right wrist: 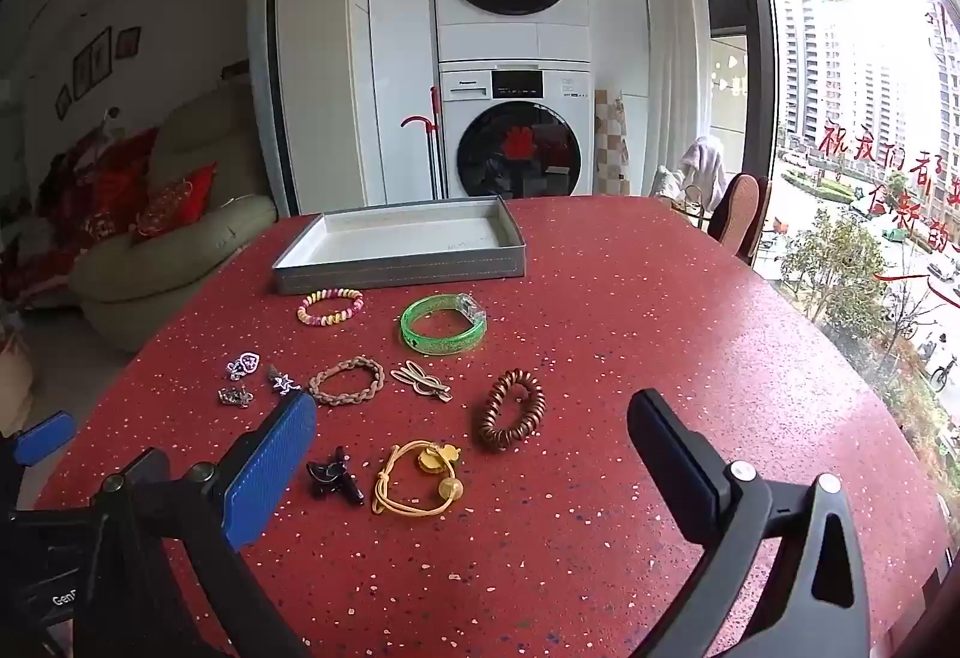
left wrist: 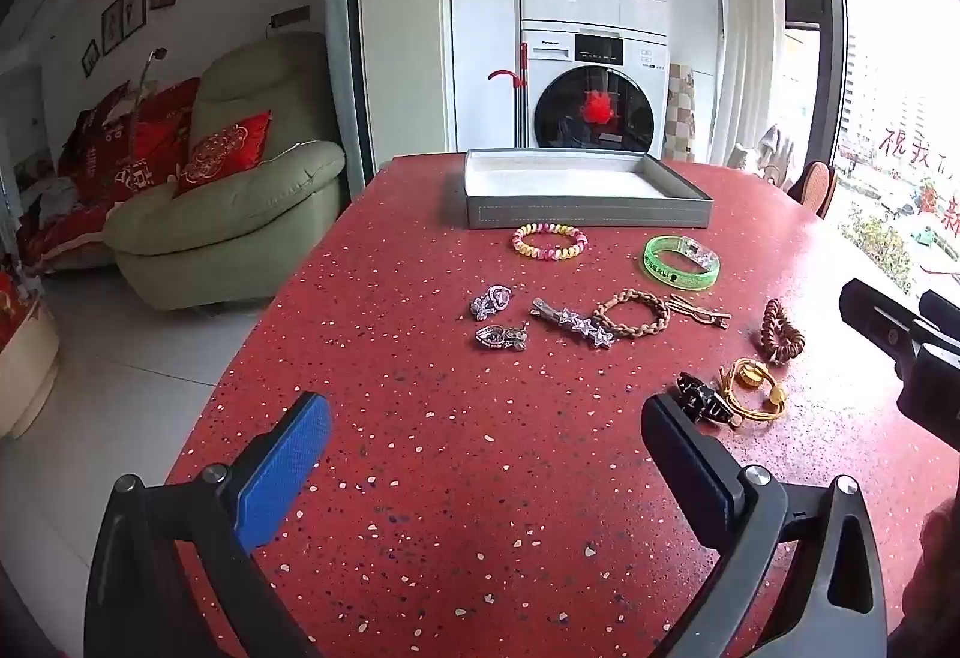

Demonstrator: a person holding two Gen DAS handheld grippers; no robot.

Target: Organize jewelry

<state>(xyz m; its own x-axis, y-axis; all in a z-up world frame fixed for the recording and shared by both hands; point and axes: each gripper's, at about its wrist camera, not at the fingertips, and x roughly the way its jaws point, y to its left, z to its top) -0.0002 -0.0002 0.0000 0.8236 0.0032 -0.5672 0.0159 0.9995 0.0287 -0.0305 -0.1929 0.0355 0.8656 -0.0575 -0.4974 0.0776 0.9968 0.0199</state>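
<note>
Jewelry lies loose on a red speckled table (left wrist: 480,478). A pink-yellow bead bracelet (left wrist: 550,242), a green bangle (left wrist: 681,262), a braided bracelet (left wrist: 633,319), a star clip (left wrist: 573,322), two sparkly brooches (left wrist: 492,319), a brown coil tie (right wrist: 512,409), a yellow tie (right wrist: 417,475) and a black clip (right wrist: 336,475) sit before a shallow grey box (left wrist: 585,190), which holds nothing. My left gripper (left wrist: 486,430) hovers open over bare table, short of the pieces. Open too, my right gripper (right wrist: 474,430) hangs above the yellow tie and coil tie, touching neither.
A gold hair clip (right wrist: 420,381) lies beside the braided bracelet. The table's right edge runs along a large window (right wrist: 870,178). Beyond the far edge stand stacked washing machines (left wrist: 591,58); a green armchair (left wrist: 240,202) is off the left side.
</note>
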